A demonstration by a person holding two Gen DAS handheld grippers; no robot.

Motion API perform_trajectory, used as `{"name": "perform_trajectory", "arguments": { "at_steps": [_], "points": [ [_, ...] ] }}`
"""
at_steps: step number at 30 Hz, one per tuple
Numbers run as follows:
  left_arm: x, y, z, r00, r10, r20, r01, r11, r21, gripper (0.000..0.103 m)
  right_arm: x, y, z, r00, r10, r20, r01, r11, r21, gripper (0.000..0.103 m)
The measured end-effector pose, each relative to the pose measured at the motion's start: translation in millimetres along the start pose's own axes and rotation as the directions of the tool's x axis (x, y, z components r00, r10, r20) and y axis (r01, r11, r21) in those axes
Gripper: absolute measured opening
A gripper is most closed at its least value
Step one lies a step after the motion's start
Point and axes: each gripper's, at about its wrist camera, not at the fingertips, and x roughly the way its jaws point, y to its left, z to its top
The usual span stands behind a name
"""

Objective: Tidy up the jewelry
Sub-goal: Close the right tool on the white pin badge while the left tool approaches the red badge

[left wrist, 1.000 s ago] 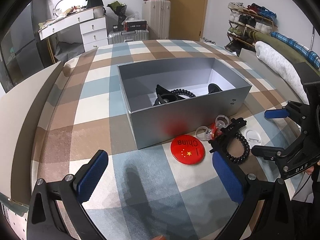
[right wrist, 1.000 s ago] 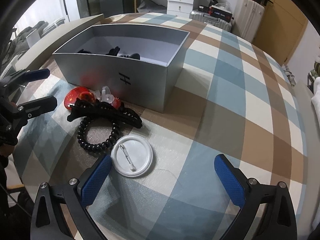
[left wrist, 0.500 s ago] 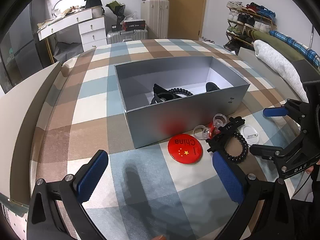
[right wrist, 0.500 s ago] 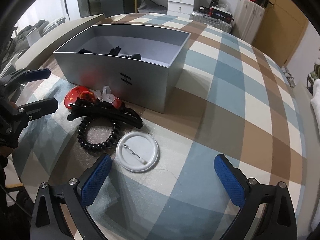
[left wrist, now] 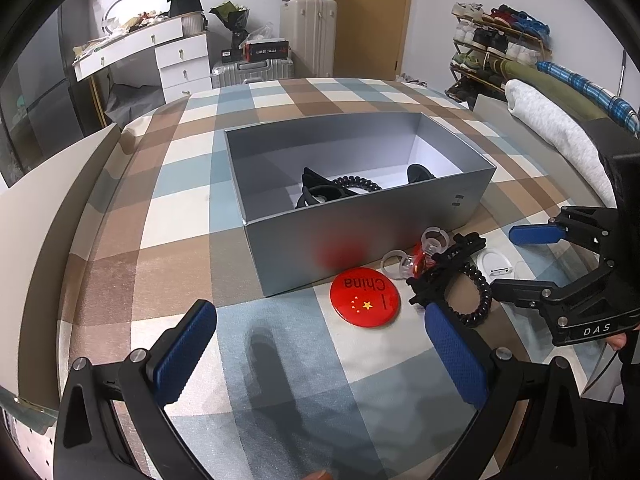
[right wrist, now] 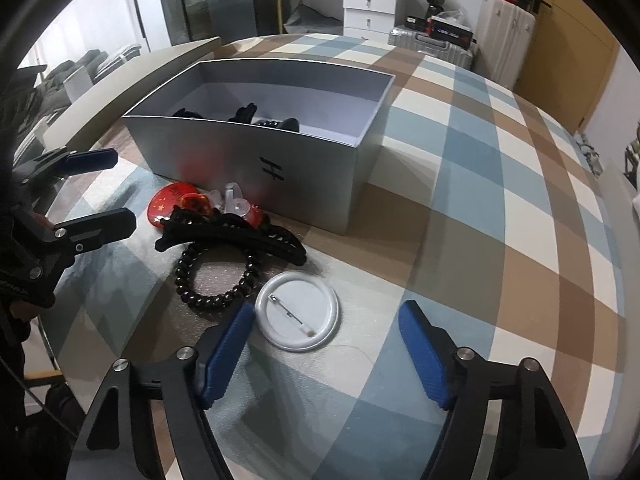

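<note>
Far from me sits the box [right wrist: 280, 168], with hair ties inside. Near its front wall lie the badge [left wrist: 365, 297], clear rings [left wrist: 434, 238] and hair claw [right wrist: 236, 234]; the coil tie [right wrist: 218, 280] and pin badge [right wrist: 298, 316] lie nearer my right gripper [right wrist: 324, 344].

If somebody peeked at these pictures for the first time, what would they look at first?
Probably the shiny red badge with "China" and yellow stars, lying on the checked cloth just in front of the big silver box. Next to it sits a dark jumble: a black hair claw lying over a black coil hair tie, and a white badge turned pin-side up. The right gripper is open around that white badge.
</note>
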Motion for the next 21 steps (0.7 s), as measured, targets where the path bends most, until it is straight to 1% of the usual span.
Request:
{"name": "perform_trajectory", "arguments": {
  "at_steps": [2, 4, 5, 7, 8, 12, 17, 21],
  "points": [
    [0, 0, 0, 1.0, 0.001, -0.001, -0.001, 1.0, 0.001, 0.102, -1, 2, 0, 1.0, 0.007, 0.004, -0.007, 1.0, -0.01, 0.069],
    [1, 0, 0, 1.0, 0.0, -0.003, 0.0, 1.0, 0.0, 0.102, -1, 4, 0, 1.0, 0.013, 0.011, -0.013, 1.0, -0.021, 0.059],
    [1, 0, 0, 1.0, 0.0, -0.004, 0.0, 1.0, -0.001, 0.102, -2, 6, 0, 1.0, 0.017, 0.013, -0.017, 0.999, -0.029, 0.057],
    [1, 0, 0, 1.0, -0.001, -0.004, 0.001, 1.0, -0.002, 0.102, -3, 8, -1, 1.0, 0.024, 0.018, -0.023, 0.999, -0.04, 0.045],
    [1, 0, 0, 1.0, -0.003, -0.004, 0.003, 1.0, -0.002, 0.102, -4, 10, -1, 0.999, 0.026, 0.021, -0.025, 0.999, -0.047, 0.042],
    [1, -1, 0, 1.0, -0.004, -0.006, 0.004, 1.0, -0.002, 0.102, -4, 12, -1, 1.0, 0.014, 0.027, -0.012, 0.997, -0.071, 0.041],
    [2, -1, 0, 1.0, -0.001, -0.007, 0.001, 1.0, -0.003, 0.102, -5, 11, 1, 1.0, 0.009, 0.029, -0.007, 0.997, -0.071, 0.041],
    [3, 2, 0, 1.0, 0.01, -0.012, -0.011, 1.0, -0.017, 0.102, -19, 3, 2, 0.997, 0.013, 0.07, -0.011, 0.999, -0.04, 0.041]
  ]
}}
